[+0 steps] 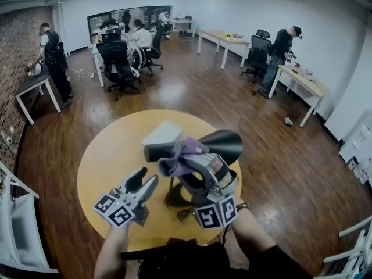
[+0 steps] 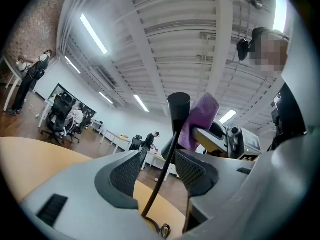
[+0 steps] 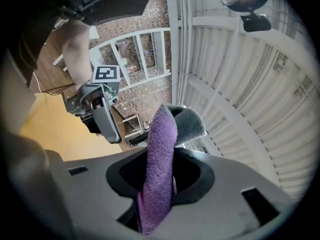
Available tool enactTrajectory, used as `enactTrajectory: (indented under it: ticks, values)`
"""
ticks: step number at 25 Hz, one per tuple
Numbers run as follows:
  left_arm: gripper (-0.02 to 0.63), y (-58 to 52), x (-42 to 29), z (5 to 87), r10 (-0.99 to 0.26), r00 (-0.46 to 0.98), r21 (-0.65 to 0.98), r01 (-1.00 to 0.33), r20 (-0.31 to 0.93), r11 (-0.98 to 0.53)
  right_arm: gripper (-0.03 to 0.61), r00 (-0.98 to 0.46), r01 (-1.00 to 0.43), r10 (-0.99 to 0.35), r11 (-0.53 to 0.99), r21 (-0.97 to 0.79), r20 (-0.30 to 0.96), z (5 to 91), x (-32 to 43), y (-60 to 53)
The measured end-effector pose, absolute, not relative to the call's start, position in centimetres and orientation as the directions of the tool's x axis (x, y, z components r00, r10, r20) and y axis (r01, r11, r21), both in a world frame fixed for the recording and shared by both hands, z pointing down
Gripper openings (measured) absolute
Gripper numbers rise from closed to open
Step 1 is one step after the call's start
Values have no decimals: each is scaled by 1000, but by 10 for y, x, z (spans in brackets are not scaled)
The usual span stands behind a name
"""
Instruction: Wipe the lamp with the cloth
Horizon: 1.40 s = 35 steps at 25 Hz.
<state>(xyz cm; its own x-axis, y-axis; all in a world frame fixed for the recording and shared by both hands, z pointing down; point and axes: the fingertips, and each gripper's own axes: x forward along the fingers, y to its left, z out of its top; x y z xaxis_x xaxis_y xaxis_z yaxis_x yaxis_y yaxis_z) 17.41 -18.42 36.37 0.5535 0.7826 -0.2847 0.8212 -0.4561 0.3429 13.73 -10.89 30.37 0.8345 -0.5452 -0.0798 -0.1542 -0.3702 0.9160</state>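
Purple terry cloth (image 3: 159, 154) is pinched upright in the right tongs (image 3: 160, 170), whose pads press on it from both sides. It looks soft, light and limp. It should fold round curves readily, but it could slip out if the grip slackens.

The cloth lies against the long head of the lamp (image 1: 224, 144), at about nine o'clock from the flared shade (image 1: 228, 139).

The lamp is matt black, with a cone-shaped shade opening toward three o'clock, a thin stem (image 2: 162, 174) and a round flat base (image 1: 174, 200). It stands on the round yellow wooden table (image 1: 110, 156), at roughly five o'clock from the table's centre and near the person's edge.

It looks top-heavy, and its slender stem would probably sway or tip under a sideways rub. The stem, or the base, seems the safest place to steady it.

The left tongs (image 1: 142, 182) are at nine o'clock of the stem. They stand apart, with the stem running between the pads and a gap showing on each side, so nothing is gripped.
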Motion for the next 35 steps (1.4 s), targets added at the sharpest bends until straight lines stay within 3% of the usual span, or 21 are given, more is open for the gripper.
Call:
enactTrajectory:
  ticks: [6, 13, 19, 23, 29, 32, 35]
  values:
    - [209, -157, 175, 355, 822, 497, 300, 858, -279, -417, 124, 913, -180, -408, -455, 872, -24, 329, 148, -31]
    - [209, -147, 177, 354, 835, 468, 296, 873, -289, -387, 124, 921, -220, -389, -533, 817, -6, 353, 139, 10]
    - [209, -139, 173, 354, 842, 461, 298, 875, -279, -380, 124, 936, -262, -351, -713, 650, -7, 374, 127, 58]
    - [209, -145, 172, 353, 834, 473, 315, 868, -284, -385, 124, 947, -274, -320, -747, 606, 34, 372, 121, 63]
    - [209, -177, 173, 363, 810, 510, 347, 844, -288, -409, 121, 841, -515, -541, -783, 348, 28, 337, 105, -25]
    - [209, -197, 173, 366, 793, 532, 363, 831, -296, -422, 121, 741, -654, -672, -718, 238, 11, 319, 112, -90]
    - [209, -217, 165, 367, 779, 547, 372, 822, -306, -431, 121, 574, -818, -819, -574, -29, 17, 324, 105, -151]
